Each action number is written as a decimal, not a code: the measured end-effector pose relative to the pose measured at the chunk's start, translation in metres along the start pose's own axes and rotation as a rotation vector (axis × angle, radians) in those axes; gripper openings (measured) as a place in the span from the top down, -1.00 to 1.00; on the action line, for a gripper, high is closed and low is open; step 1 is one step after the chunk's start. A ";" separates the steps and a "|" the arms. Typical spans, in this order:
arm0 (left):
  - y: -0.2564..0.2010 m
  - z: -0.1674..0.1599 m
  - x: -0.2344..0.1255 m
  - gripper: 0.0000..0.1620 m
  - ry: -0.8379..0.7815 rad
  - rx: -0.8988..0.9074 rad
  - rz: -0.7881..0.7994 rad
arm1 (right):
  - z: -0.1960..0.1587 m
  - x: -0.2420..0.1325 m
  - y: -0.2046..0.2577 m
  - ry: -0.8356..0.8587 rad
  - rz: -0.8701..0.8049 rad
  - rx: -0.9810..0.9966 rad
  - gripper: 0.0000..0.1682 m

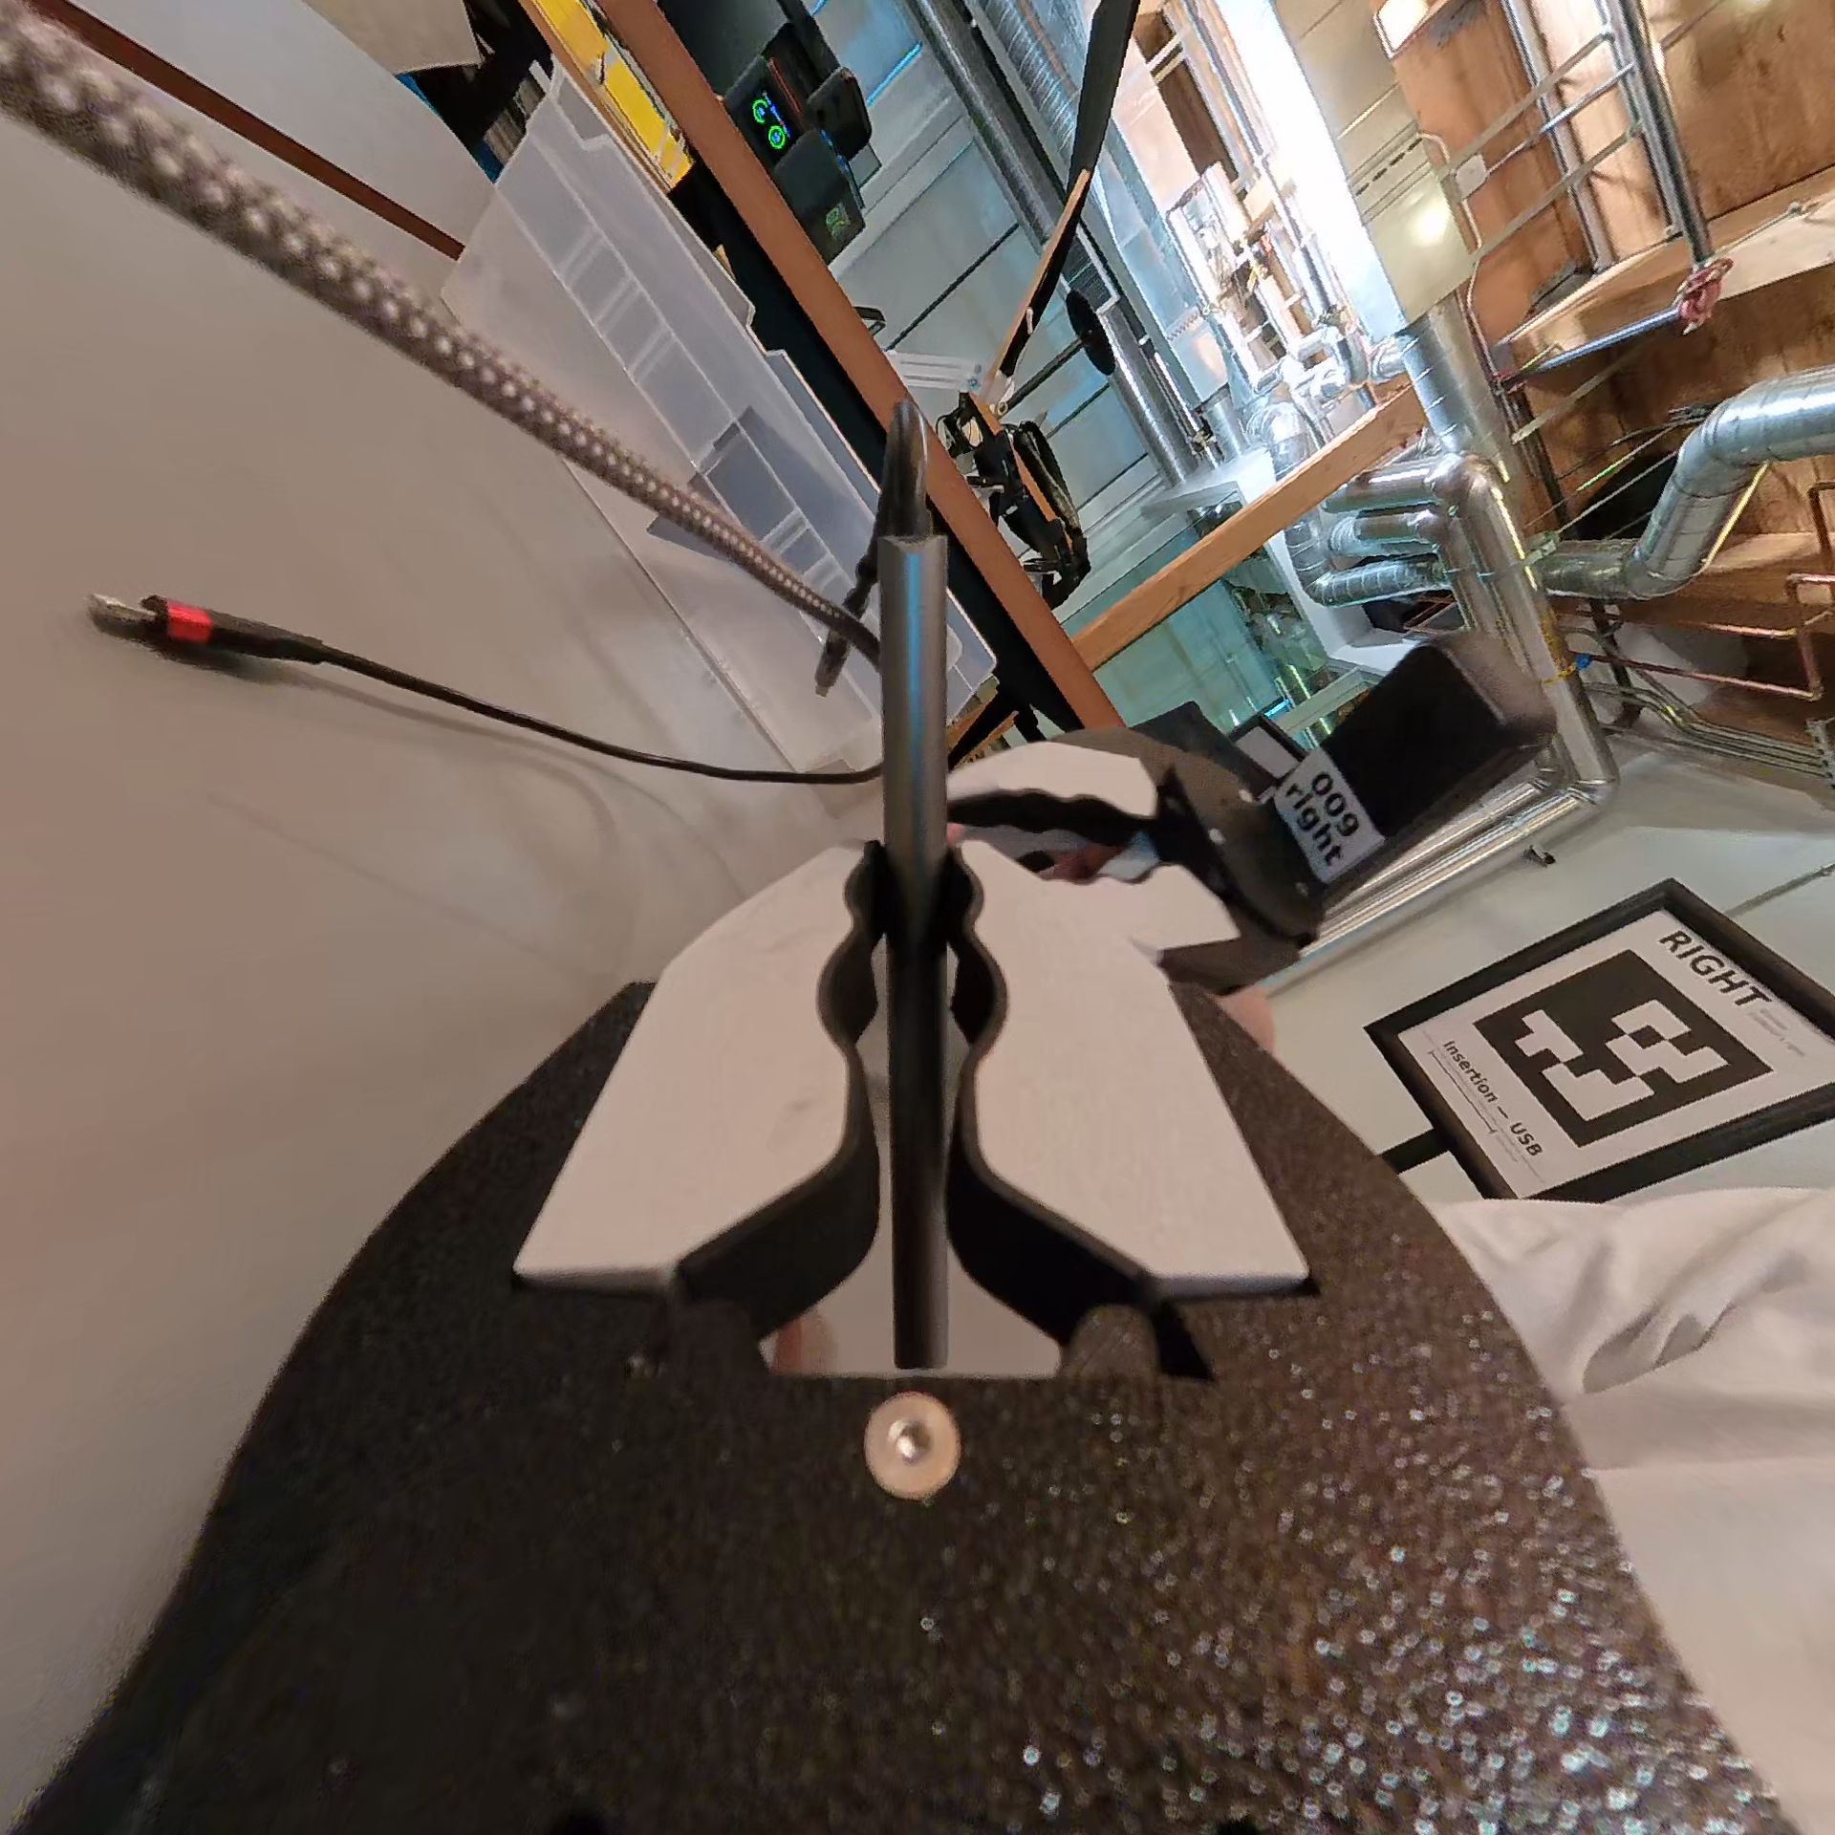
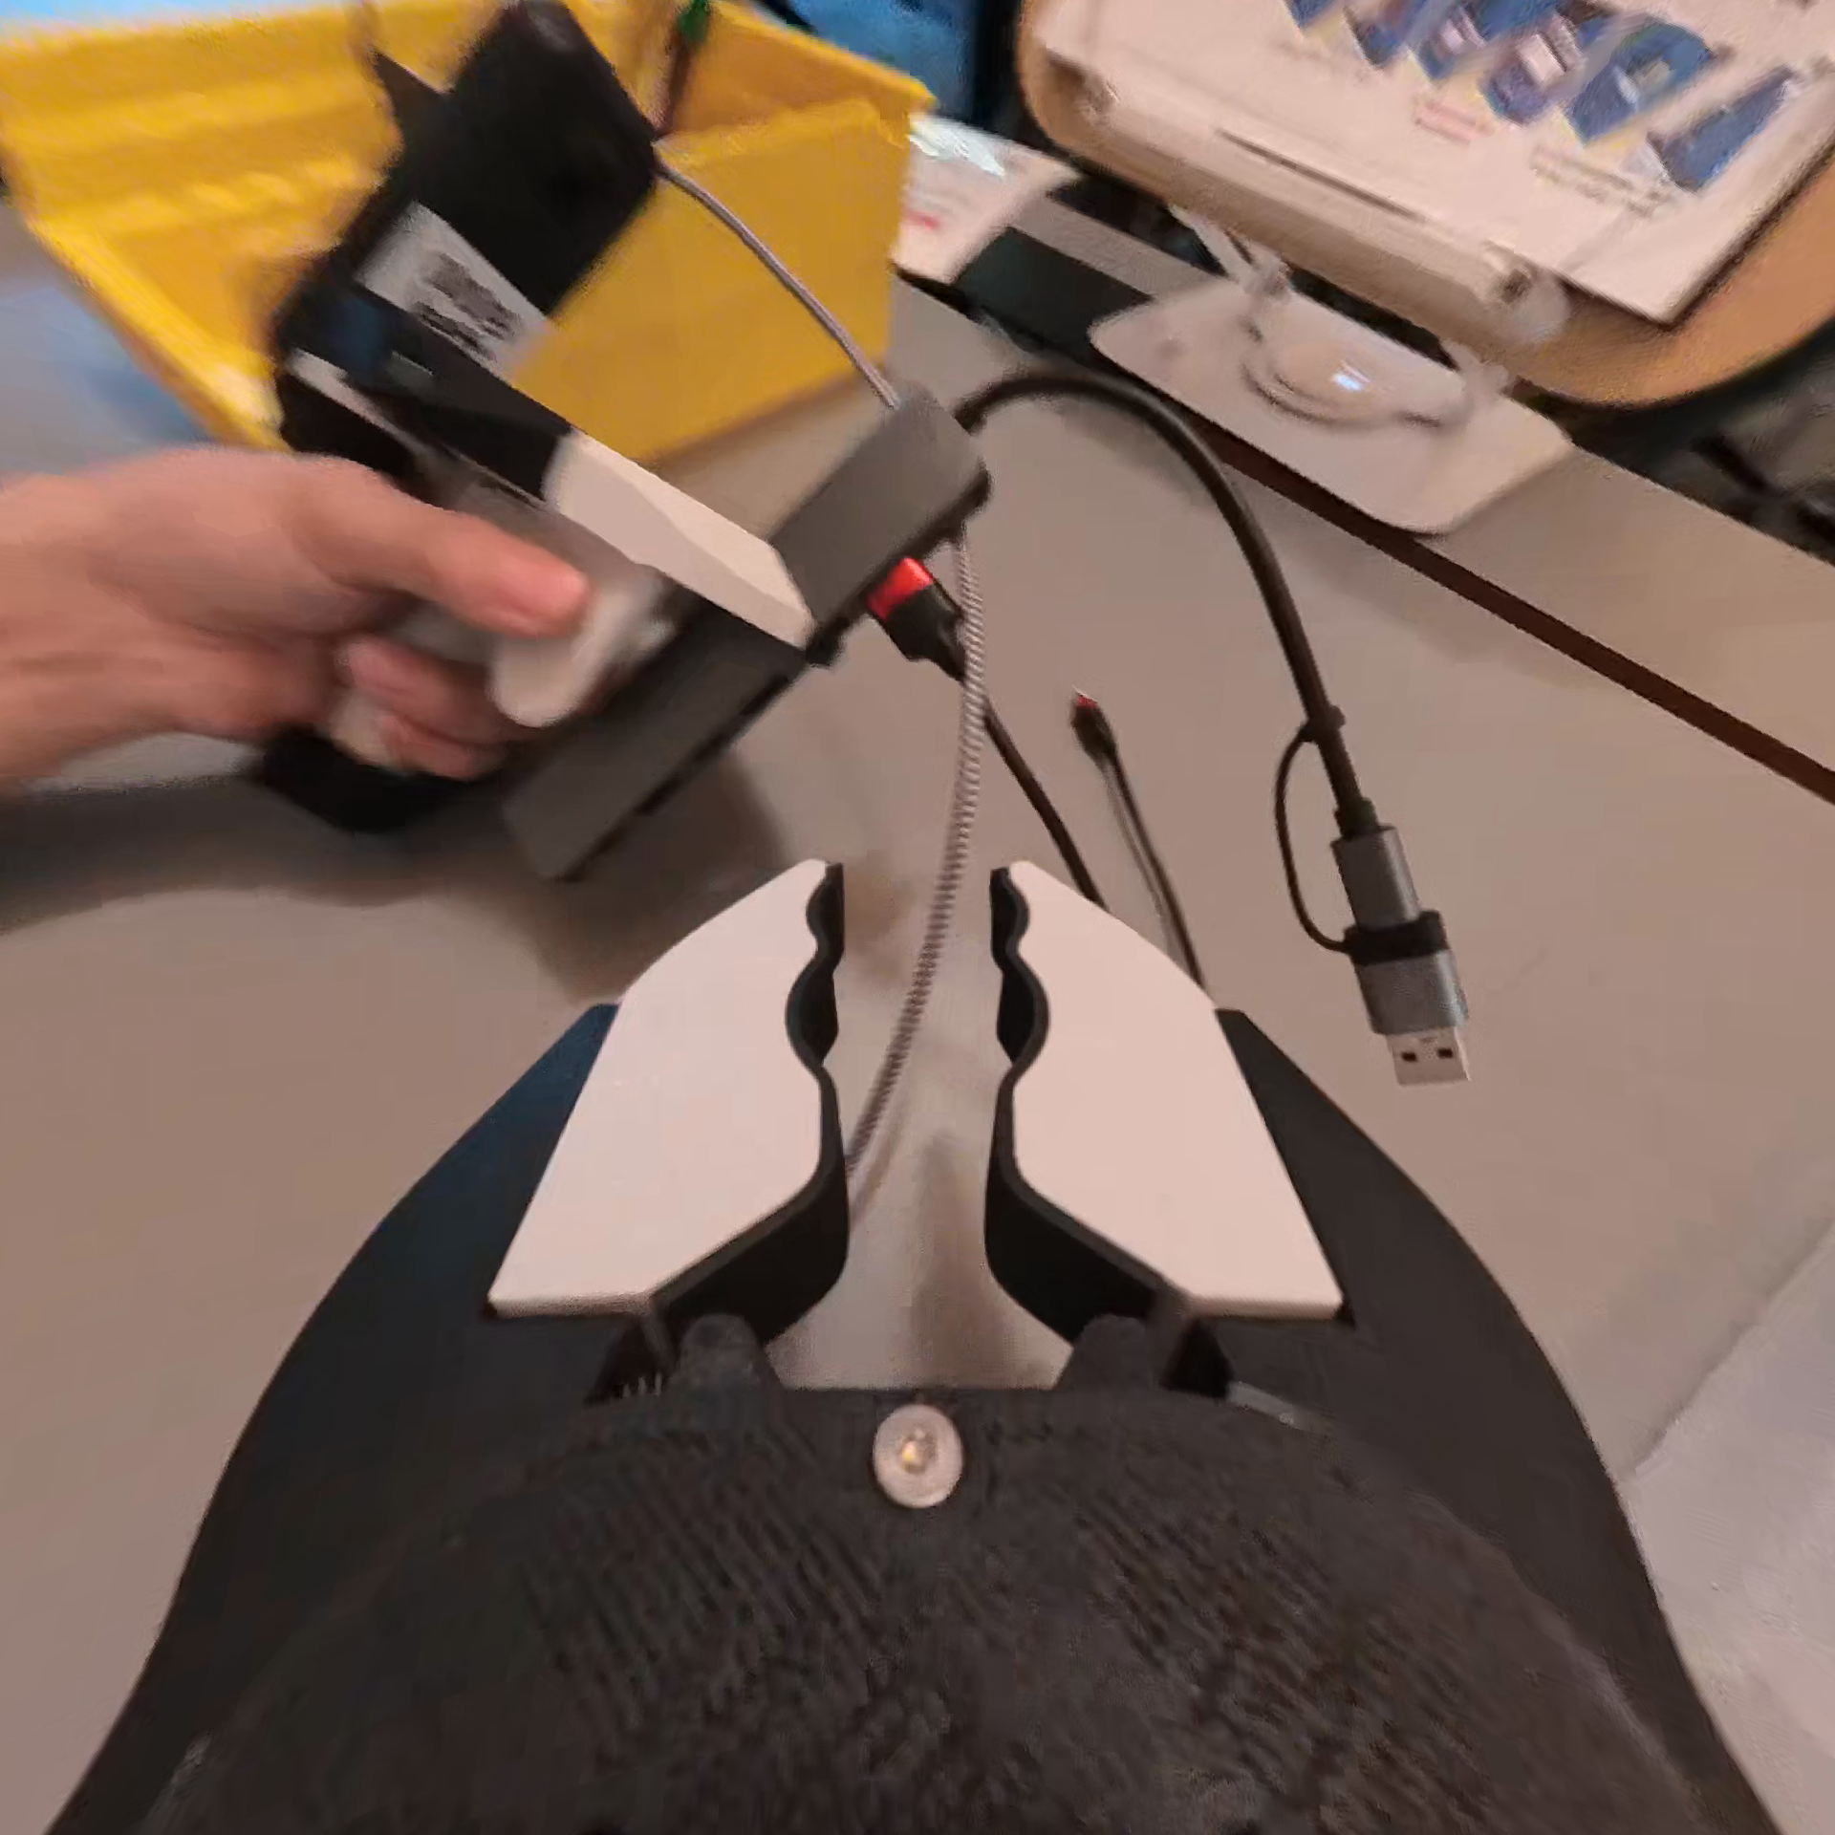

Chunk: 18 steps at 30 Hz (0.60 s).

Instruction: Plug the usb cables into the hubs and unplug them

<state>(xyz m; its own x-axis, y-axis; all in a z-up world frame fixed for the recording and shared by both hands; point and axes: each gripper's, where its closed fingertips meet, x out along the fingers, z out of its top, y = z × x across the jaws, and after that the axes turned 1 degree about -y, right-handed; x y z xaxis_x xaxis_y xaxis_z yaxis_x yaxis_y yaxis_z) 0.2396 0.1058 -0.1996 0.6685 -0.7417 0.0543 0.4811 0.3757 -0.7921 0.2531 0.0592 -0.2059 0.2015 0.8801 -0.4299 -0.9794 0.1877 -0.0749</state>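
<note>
My left gripper (image 1: 914,894) is shut on a thin dark grey hub (image 1: 912,695), seen edge-on and pointing away from me. In the right wrist view a hand holds that gripper (image 2: 784,596) at the left. The hub (image 2: 894,467) is lifted over the table, with a red-and-black plug (image 2: 909,601) sitting in its side. My right gripper (image 2: 918,894) is open, and a braided cable (image 2: 943,894) runs untouched between its fingers. The far red-collared plug (image 1: 179,626) of a black cable lies free on the table; it also shows in the right wrist view (image 2: 1087,710).
A black cable with a grey USB-A plug (image 2: 1410,993) lies right of my right gripper. A yellow bin (image 2: 695,298) stands behind the hub, and a white stand (image 2: 1340,397) at the back right. Clear plastic drawers (image 1: 645,328) and a framed marker card (image 1: 1628,1053) show in the left wrist view. Across from one pair of fingers to the other is roughly 6 centimeters.
</note>
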 end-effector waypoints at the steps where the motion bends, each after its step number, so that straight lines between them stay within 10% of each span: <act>1: 0.000 0.000 0.000 0.88 0.000 -0.002 0.000 | -0.007 0.009 -0.004 0.036 -0.048 -0.026 0.61; 7: -0.001 -0.002 0.001 0.89 0.014 0.006 -0.007 | -0.002 0.021 -0.015 0.026 -0.166 -0.146 0.96; 18: 0.001 -0.015 0.006 0.88 0.108 0.101 0.034 | 0.054 -0.056 -0.050 -0.111 -0.137 -0.065 0.96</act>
<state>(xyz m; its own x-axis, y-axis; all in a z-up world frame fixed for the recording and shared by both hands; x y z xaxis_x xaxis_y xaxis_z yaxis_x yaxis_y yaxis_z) 0.2351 0.0932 -0.2091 0.6236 -0.7807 -0.0414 0.5174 0.4519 -0.7267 0.2913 0.0246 -0.1298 0.3304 0.8914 -0.3103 -0.9407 0.2841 -0.1854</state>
